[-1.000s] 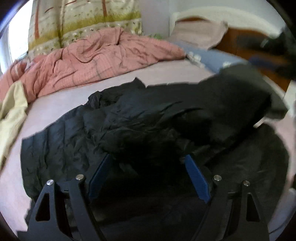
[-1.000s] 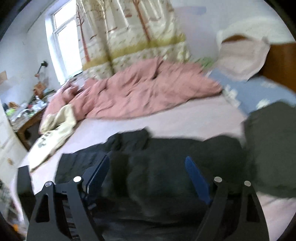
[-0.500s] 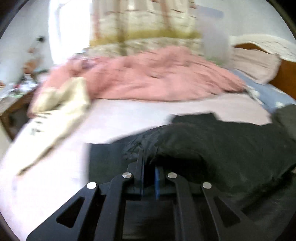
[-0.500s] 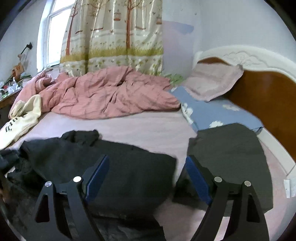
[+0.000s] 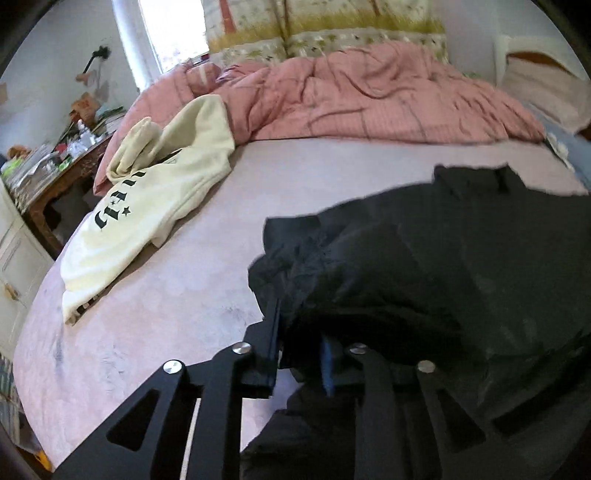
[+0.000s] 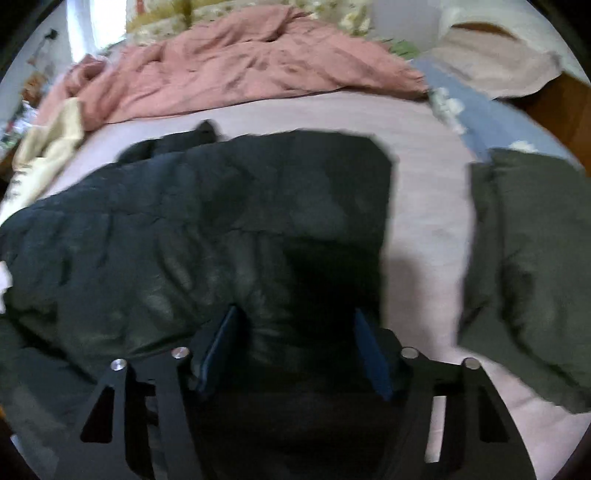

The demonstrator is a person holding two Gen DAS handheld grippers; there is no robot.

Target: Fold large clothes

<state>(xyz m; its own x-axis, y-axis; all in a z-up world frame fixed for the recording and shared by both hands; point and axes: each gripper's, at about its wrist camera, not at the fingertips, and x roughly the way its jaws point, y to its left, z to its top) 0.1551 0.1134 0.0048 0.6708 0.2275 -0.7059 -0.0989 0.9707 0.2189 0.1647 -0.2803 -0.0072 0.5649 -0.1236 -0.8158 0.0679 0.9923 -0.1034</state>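
Black jacket (image 5: 461, 258) on the pink bed (image 5: 166, 295), pinched at one bunched edge by left gripper (image 5: 301, 354), under wide-open right gripper (image 6: 295, 354); could slip from that small bite and flop crooked, spoiling the fold.

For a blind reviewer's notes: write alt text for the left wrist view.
The left gripper is shut on a bunched edge of a black jacket, which lies across the right half of a pale pink bed sheet. A cream sweatshirt with dark lettering lies to the left, and a rumpled pink duvet fills the back below a patterned curtain.
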